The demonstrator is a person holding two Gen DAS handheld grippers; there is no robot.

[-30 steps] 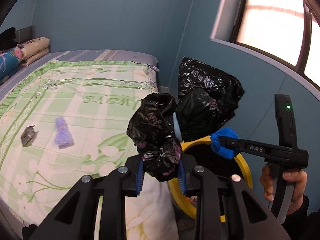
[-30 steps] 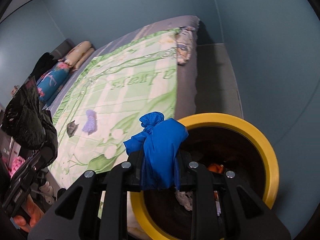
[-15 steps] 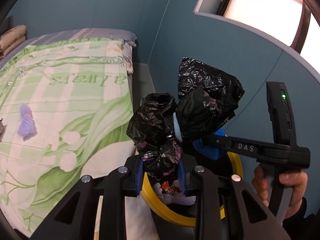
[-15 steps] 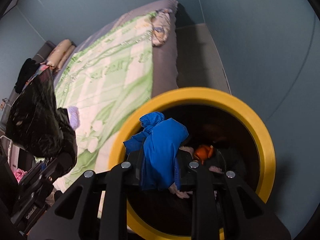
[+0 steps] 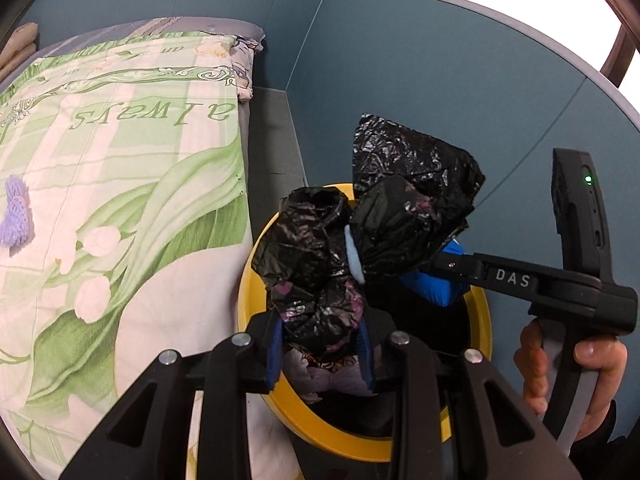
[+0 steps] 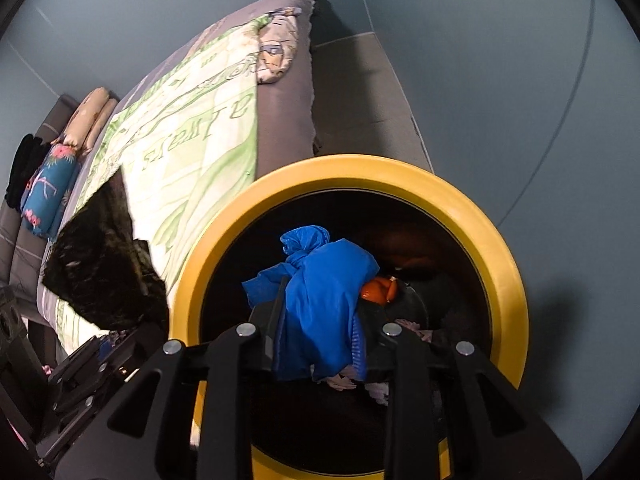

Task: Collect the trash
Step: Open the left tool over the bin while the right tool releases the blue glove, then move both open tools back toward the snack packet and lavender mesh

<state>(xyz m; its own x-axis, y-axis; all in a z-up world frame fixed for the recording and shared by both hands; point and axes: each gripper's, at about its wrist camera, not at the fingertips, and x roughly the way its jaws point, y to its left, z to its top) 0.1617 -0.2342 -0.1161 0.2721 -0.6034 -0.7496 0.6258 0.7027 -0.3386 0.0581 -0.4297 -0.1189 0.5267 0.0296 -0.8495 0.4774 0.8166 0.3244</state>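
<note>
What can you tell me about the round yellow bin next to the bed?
The bin is round, with a thick smooth yellow rim that looks like plastic and a dark inside. It stands upright and open on the floor, in the gap between the bed and the blue wall. Trash already lies in it: something orange and pale crumpled bits. A blue bag and a black bag hang over its opening.

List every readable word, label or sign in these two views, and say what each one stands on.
"always": printed in green on the bedspread, upside down in both views.
"DAS": white letters on the black arm of the right gripper.
More small green lettering runs along the bedspread's border, too small to read.
</note>
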